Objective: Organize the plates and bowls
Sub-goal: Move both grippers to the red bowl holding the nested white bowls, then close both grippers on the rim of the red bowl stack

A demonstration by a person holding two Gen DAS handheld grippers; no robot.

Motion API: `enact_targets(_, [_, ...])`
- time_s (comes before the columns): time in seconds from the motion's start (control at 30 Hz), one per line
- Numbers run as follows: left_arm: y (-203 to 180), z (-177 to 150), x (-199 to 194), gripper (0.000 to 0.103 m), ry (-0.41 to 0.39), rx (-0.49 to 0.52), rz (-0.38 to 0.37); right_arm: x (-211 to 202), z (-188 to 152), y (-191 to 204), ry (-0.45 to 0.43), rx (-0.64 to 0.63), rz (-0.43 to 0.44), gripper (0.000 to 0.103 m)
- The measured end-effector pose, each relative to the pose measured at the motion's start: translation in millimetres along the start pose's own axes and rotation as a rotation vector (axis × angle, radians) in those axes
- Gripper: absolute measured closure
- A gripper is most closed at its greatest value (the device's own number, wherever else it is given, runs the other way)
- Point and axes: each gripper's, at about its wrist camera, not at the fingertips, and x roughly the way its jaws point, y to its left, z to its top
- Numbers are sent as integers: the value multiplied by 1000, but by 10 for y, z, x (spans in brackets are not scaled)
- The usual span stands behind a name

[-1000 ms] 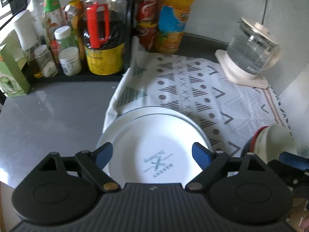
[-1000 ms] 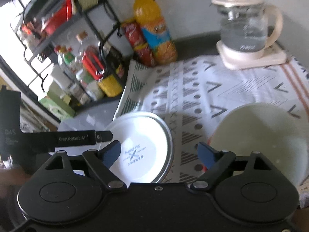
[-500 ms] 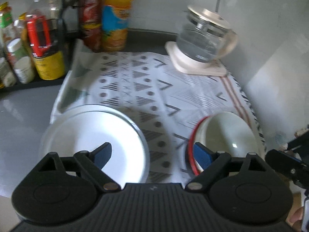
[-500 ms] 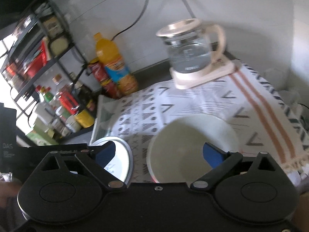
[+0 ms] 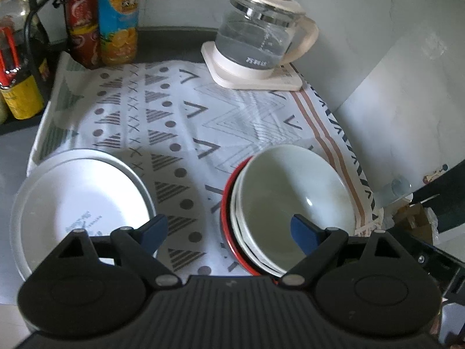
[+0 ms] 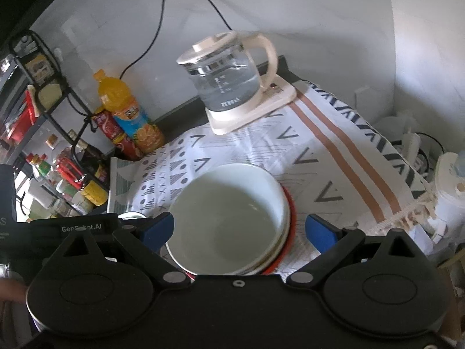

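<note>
Two fisheye views look down along hand-held grippers at a kitchen surface (image 5: 17, 151) covered by a patterned cloth (image 5: 186, 122).

From the left wrist view, the left gripper (image 5: 226, 231) hangs above the cloth with its blue-tipped fingers (image 5: 152, 229) spread wide and holding nothing. At about 8 o'clock from that gripper lies a stack of white plates (image 5: 78, 206), flat and face up, at the cloth's left edge with part of it over the bare grey surface. At about 2 o'clock sits a stack of bowls (image 5: 290, 206), openings facing up: pale bowls nested inside a red-rimmed one (how many pale bowls is hard to tell). Plates and bowls are apart, with a strip of cloth between them. Both stacks are round, so neither has a long axis.

At 12 o'clock, at the far edge of the cloth, a glass kettle (image 5: 255, 37) stands upright on its cream base, its handle pointing to 3 o'clock. At 11 o'clock an orange drink bottle (image 5: 117, 17) stands upright beside a red can (image 5: 80, 26).

From the right wrist view, the right gripper (image 6: 239, 231) is poised just over the bowl stack (image 6: 229, 218), its fingers (image 6: 319, 231) wide apart on either side of the rim and touching nothing that can be seen. The kettle (image 6: 229, 81) is at 12 o'clock, the orange bottle (image 6: 128, 113) at 10 o'clock, and a wire rack of condiment bottles (image 6: 66, 171) at 9 o'clock.
</note>
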Motion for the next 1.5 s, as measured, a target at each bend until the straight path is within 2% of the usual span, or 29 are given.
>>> enact_targets(0.37, [33,72,408,13,95,-20,-23,279,-109,-274,63,139,-45,7])
enact_targets(0.63, [78,144,761,16,171,-33,-44,611,-148,-401,141,230,-69,25])
enact_targets(0.73, [97,159,855,17,189,-28,-46,707,-148,-402,160,239,-77,27])
enact_targets(0.93, [151,183,1010,29,231,-36,-68,873,-165,-426,203,268,-92,40])
enact_targets(1.07, [202,180,1115,44,265,-58,-74,959,-193,-458,228,295,-111,46])
enact_targets(1.2, [240,192,1168,50,264,-70,-101,1033,-206,-473,246,309,-117,54])
enact_targets(1.37, [274,205,1262,56,267,-110,-148,1124,-235,-493,262,318,-124,59])
enact_targets(1.43, [275,213,1284,63,264,-113,-175,1174,-252,-507,260,321,-117,66])
enact_targets(1.5, [253,235,1295,65,270,-108,-178,1185,-257,-508,256,334,-108,67])
